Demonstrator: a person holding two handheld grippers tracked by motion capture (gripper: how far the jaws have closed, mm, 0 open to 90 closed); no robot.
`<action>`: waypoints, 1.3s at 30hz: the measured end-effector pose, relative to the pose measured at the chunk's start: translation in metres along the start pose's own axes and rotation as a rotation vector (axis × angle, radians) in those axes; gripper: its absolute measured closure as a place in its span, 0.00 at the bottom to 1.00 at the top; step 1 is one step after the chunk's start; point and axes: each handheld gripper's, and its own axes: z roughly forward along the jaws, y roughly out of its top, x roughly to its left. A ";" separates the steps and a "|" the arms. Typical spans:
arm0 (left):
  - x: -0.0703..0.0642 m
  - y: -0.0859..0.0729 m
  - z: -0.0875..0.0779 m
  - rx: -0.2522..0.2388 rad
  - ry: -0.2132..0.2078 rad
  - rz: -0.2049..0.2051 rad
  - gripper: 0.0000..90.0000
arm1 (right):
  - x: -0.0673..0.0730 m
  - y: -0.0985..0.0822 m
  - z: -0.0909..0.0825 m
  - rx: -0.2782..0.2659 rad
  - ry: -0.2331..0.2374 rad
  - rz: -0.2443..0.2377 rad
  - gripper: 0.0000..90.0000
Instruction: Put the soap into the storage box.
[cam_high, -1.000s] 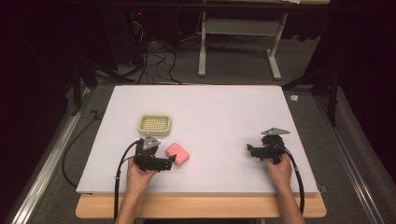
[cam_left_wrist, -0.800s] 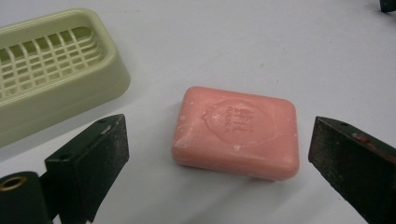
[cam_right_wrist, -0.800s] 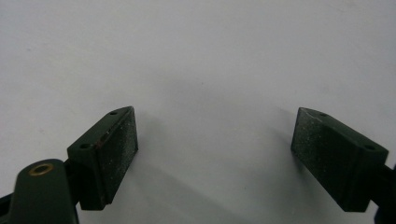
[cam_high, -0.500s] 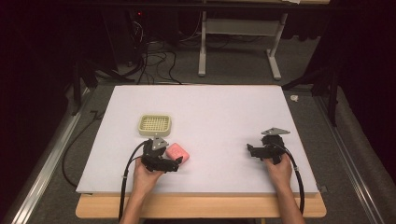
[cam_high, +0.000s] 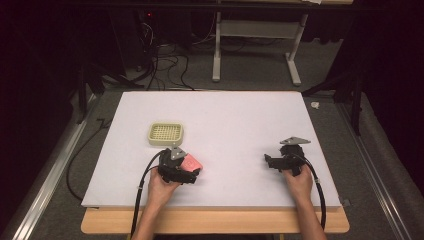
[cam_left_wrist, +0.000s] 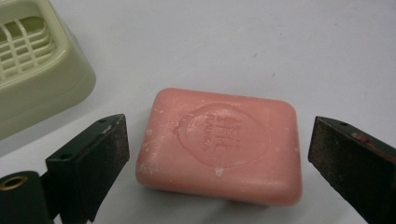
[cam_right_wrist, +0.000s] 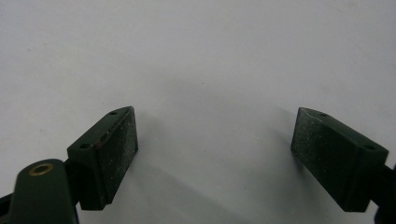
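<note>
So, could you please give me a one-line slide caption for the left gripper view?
Open left gripper straddling a pink soap bar on the white table, pale green soap dish beside it.

The room was dark, and the light fell mostly on the white table top (cam_high: 240, 125). This top lay on a wooden board (cam_high: 215, 222) whose edge showed at the near side. The floor (cam_high: 250, 75) was grey. Behind the table stood a white metal frame (cam_high: 218, 55) with two legs, and black cables (cam_high: 165, 65) lay tangled on the floor beside it. Metal rails (cam_high: 45, 180) ran along both sides of the table.
</note>
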 end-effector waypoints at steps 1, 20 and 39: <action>0.000 0.000 0.001 0.002 0.000 0.000 0.07 | 0.000 0.000 0.000 0.000 0.000 0.000 0.17; -0.002 -0.003 0.020 0.057 0.009 0.024 0.07 | 0.000 0.000 0.000 0.000 0.000 -0.001 0.17; -0.002 -0.008 0.018 0.015 -0.002 0.018 0.15 | 0.000 0.000 0.000 0.000 0.000 0.003 0.17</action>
